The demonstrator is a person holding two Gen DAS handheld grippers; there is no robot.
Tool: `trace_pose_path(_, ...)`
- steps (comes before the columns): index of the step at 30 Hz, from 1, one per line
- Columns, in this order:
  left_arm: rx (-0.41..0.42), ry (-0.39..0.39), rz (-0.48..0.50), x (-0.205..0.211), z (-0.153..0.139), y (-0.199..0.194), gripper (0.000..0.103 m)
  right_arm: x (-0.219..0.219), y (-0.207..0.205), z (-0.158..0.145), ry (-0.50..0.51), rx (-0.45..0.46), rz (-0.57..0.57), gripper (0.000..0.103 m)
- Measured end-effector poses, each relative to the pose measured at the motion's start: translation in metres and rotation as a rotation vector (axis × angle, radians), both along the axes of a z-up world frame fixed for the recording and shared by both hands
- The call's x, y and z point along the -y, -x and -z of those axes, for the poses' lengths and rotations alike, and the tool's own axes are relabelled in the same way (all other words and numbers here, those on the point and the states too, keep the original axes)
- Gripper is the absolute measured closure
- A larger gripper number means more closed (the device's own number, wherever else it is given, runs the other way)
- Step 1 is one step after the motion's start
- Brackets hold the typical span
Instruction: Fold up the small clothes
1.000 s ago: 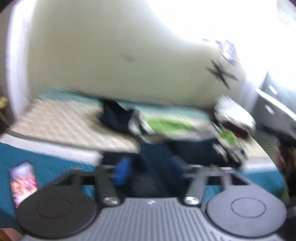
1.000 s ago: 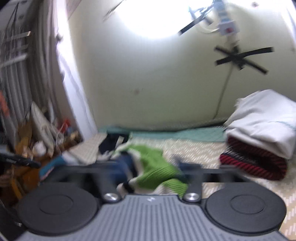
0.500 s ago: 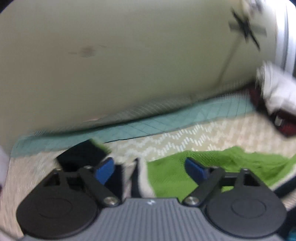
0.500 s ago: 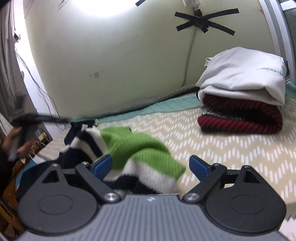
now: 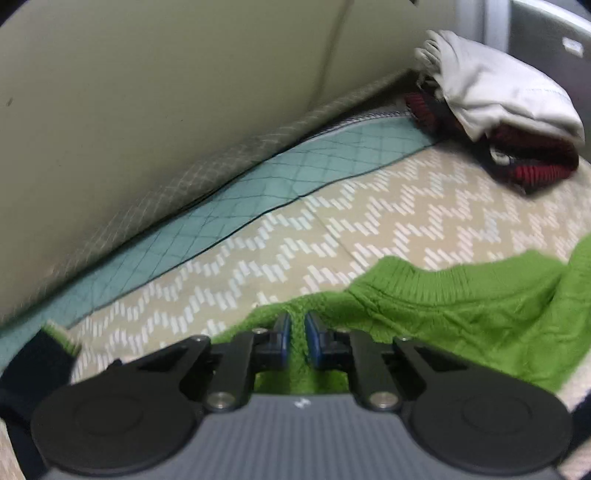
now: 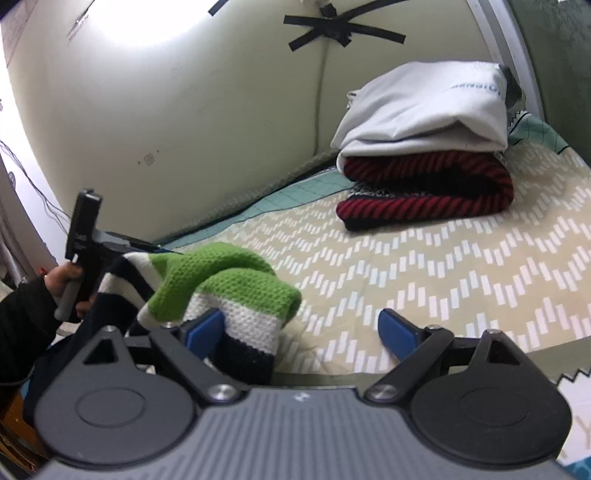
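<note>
Left hand-held gripper point(image 5: 296, 331) just clamped on green sweater point(image 5: 461, 310), sweater's end cut off, right hand-held gripper point(image 6: 301, 330) apart

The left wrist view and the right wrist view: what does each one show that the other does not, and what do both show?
Only the left wrist view shows the left gripper, whose jaws have just been closing, pinched on the green knitted part of the striped sweater.

Only the right wrist view shows the open right gripper, the black tape cross on the wall, and the person's hand holding the other tool.

Both show the sweater, the zigzag-patterned beige bedcover and the folded white garment on the red-and-black striped one.
</note>
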State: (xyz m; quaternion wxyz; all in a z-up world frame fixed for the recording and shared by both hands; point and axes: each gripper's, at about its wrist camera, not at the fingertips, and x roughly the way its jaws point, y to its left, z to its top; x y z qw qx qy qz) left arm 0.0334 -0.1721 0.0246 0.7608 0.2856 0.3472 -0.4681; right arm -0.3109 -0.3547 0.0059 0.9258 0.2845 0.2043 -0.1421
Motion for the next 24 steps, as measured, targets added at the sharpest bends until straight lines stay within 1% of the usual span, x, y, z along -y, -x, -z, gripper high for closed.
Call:
trace_pose_path(1, -0.01, 0.033, -0.014, -0.007, -0.01, 0.0, 0.094, -0.001, -0.002, 0.0, 0.005, 0.003, -0.01, 0.021)
trace_pose_path(2, -0.008, 0.074, -0.029, -0.017, -0.019, 0.0, 0.094, -0.001, -0.004, -0.001, 0.003, 0.004, -0.024, 0.023)
trace_pose_path(3, -0.008, 0.126, -0.045, -0.028, -0.03, 0.001, 0.094, -0.002, -0.007, -0.003, -0.003, 0.008, -0.044, 0.027)
trace_pose_path(5, -0.01, 0.242, -0.075, -0.054, -0.057, 0.003, 0.094, -0.006, -0.013, -0.006, -0.001, 0.013, -0.088, 0.055)
trace_pose_path(6, -0.002, 0.296, -0.085, -0.066, -0.07, 0.006, 0.094, -0.01, -0.016, -0.009, 0.015, 0.009, -0.108, 0.085)
trace_pose_path(7, 0.01, 0.336, -0.096, -0.079, -0.083, 0.011, 0.096, -0.013, -0.018, -0.012, 0.033, 0.007, -0.118, 0.094)
trace_pose_path(8, 0.026, 0.377, -0.106, -0.092, -0.096, 0.018, 0.1, -0.018, -0.019, -0.017, 0.062, 0.01, -0.117, 0.095)
trace_pose_path(9, 0.071, 0.432, -0.115, -0.109, -0.112, 0.029, 0.101, -0.022, -0.02, -0.025, 0.094, 0.024, -0.112, 0.098)
trace_pose_path(10, 0.109, 0.479, -0.118, -0.122, -0.126, 0.038, 0.101, -0.026, -0.019, -0.034, 0.117, 0.046, -0.11, 0.099)
trace_pose_path(13, 0.187, 0.622, -0.123, -0.168, -0.171, 0.071, 0.101, -0.041, -0.014, -0.074, 0.203, 0.155, -0.125, 0.1)
trace_pose_path(14, 0.224, 0.645, -0.121, -0.18, -0.181, 0.081, 0.1, -0.048, -0.015, -0.088, 0.241, 0.18, -0.136, 0.1)
trace_pose_path(15, 0.261, 0.646, -0.13, -0.187, -0.187, 0.087, 0.097, -0.055, -0.015, -0.1, 0.28, 0.201, -0.148, 0.1)
trace_pose_path(16, 0.297, 0.626, -0.153, -0.19, -0.189, 0.091, 0.097, -0.065, -0.016, -0.114, 0.331, 0.22, -0.163, 0.101)
trace_pose_path(17, 0.31, 0.585, -0.17, -0.19, -0.187, 0.09, 0.095, -0.074, -0.015, -0.126, 0.375, 0.242, -0.18, 0.101)
trace_pose_path(18, 0.308, 0.531, -0.182, -0.185, -0.182, 0.086, 0.083, -0.081, -0.011, -0.136, 0.399, 0.264, -0.196, 0.101)
trace_pose_path(19, 0.3, 0.468, -0.192, -0.178, -0.174, 0.079, 0.067, -0.087, -0.007, -0.143, 0.414, 0.279, -0.211, 0.101)
trace_pose_path(20, 0.294, 0.404, -0.198, -0.17, -0.163, 0.071, 0.06, -0.091, -0.002, -0.149, 0.431, 0.286, -0.229, 0.101)
trace_pose_path(21, 0.293, 0.337, -0.203, -0.16, -0.151, 0.062, 0.045, -0.094, 0.003, -0.15, 0.446, 0.281, -0.235, 0.101)
trace_pose_path(22, 0.297, 0.264, -0.214, -0.15, -0.138, 0.051, 0.036, -0.096, 0.008, -0.148, 0.46, 0.26, -0.23, 0.101)
trace_pose_path(24, 0.282, 0.137, -0.266, -0.13, -0.11, 0.023, 0.033, -0.093, 0.015, -0.137, 0.444, 0.205, -0.2, 0.101)
